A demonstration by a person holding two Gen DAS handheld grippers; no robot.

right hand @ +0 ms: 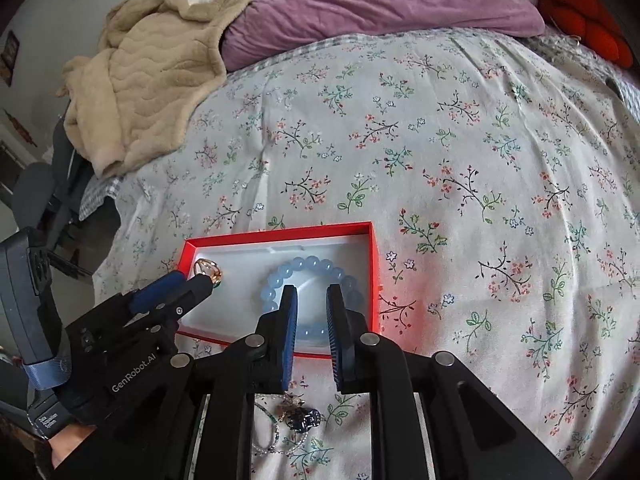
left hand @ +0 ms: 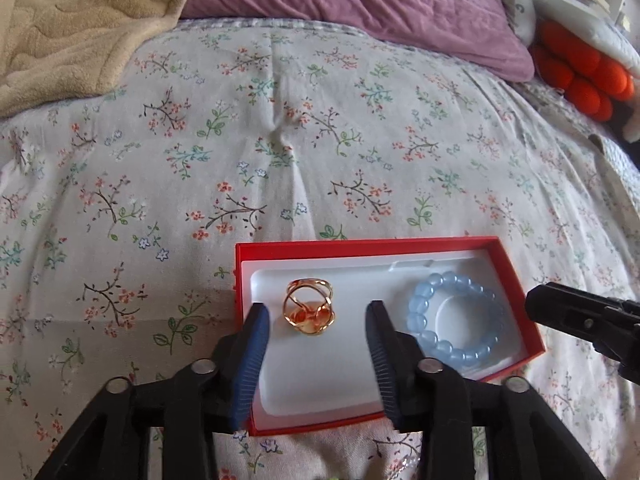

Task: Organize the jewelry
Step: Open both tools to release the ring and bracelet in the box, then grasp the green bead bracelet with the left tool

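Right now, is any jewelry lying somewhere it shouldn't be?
Yes. A tangled necklace lies loose on the floral bedspread, outside the red box. The gold ring and blue bead bracelet already sit inside.

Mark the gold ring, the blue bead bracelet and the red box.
gold ring (left hand: 309, 306), left wrist view, on its looped band.
blue bead bracelet (left hand: 424, 305), left wrist view, left-side bead.
red box (right hand: 280, 236), right wrist view, far rim.

A floral bedsheet (left hand: 280, 140) fills both views; a beige fleece blanket (right hand: 152, 80) lies upper left, a purple pillow (left hand: 360, 0) along the top.
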